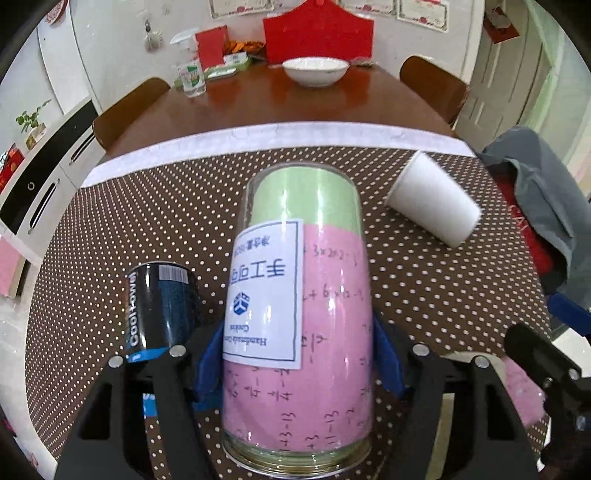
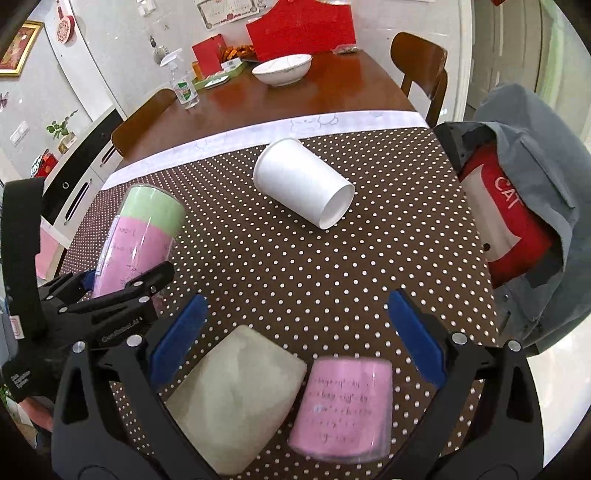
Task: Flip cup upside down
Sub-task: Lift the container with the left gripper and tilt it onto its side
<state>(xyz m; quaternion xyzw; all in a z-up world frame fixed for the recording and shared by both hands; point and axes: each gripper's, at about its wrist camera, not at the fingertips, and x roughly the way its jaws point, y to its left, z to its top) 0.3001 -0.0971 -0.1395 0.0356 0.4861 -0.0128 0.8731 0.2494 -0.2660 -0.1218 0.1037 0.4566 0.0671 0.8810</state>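
Cloth (image 2: 332, 277): dotted, covered the near table end.
Jar (image 1: 299, 295): upside down, clamped between the left gripper (image 1: 295, 354) pads.
Paper cup (image 2: 303, 181): lay on its side mid-cloth, clear of both grippers.
Right gripper (image 2: 295, 332): jaws spread, holding nothing.
Can (image 1: 162, 302): just left of jar.
Near cups: pale one (image 2: 236, 402), pink one (image 2: 343, 406), partly cut off.

A home dining room. Wooden chairs (image 2: 419, 59) flank the tabletop (image 2: 332, 92), which carries a white bowl (image 2: 282, 68). Framed certificates (image 1: 421, 11) hang on the wall.
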